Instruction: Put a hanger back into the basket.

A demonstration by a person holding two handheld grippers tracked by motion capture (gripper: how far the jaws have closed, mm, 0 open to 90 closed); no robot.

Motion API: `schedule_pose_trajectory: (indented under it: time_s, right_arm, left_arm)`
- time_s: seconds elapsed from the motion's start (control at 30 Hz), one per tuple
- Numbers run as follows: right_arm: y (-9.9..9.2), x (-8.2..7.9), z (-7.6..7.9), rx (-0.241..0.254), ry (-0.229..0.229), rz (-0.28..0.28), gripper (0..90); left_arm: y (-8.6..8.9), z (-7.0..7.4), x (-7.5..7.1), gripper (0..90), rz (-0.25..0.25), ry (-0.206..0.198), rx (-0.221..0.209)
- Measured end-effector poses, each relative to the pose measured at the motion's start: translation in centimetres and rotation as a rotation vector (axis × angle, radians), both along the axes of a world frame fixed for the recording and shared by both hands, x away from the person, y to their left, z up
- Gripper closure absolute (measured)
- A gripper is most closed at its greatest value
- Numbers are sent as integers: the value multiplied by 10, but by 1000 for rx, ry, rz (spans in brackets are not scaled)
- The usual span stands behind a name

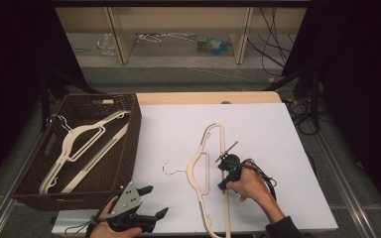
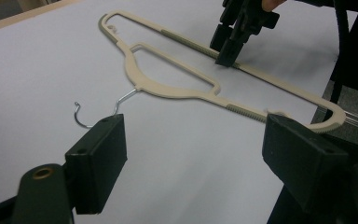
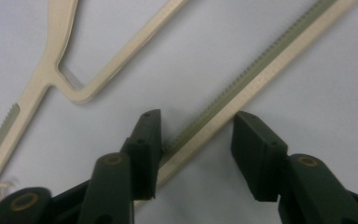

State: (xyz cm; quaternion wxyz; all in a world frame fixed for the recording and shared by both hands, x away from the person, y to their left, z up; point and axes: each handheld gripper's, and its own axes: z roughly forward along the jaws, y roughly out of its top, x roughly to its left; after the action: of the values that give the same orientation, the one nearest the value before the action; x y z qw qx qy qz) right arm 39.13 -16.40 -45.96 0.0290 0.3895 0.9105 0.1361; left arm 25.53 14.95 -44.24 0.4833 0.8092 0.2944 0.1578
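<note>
Cream plastic hanger (image 1: 206, 171) flat on white table sheet (image 1: 278, 144), right of centre, metal hook (image 1: 171, 168) pointing left, straight bar (image 1: 225, 198) on its right side running near to far. Near end of hanger reaching the near table edge.

Right gripper (image 1: 224, 163) over the straight bar, tips down at the sheet. Jaws part open, set astride the bar with its ribbed grip strip (image 3: 242, 84) running between them; left-hand pad touching or just beside the bar, the other pad apart from it with clear sheet showing between. No clamp on the bar. Person's right hand (image 1: 250, 186) wrapped around gripper body, cable looping behind.

Left gripper (image 1: 151, 203) at near left edge of table, just right of the basket, pointing right, well apart from the hanger. Jaws wide open, nothing between the pads.

Brown woven basket (image 1: 129, 106) off left side of table, two more cream hangers (image 1: 87, 148) lying inside.
</note>
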Motion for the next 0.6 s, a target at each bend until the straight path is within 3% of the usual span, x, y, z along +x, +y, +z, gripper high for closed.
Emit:
schedule_pose_trajectory:
  time_s: [0.6]
  right_arm:
    - [-13, 4, 0, 42, -15, 52, 713]
  left_arm:
    - [1, 0, 1, 226, -4, -5, 7]
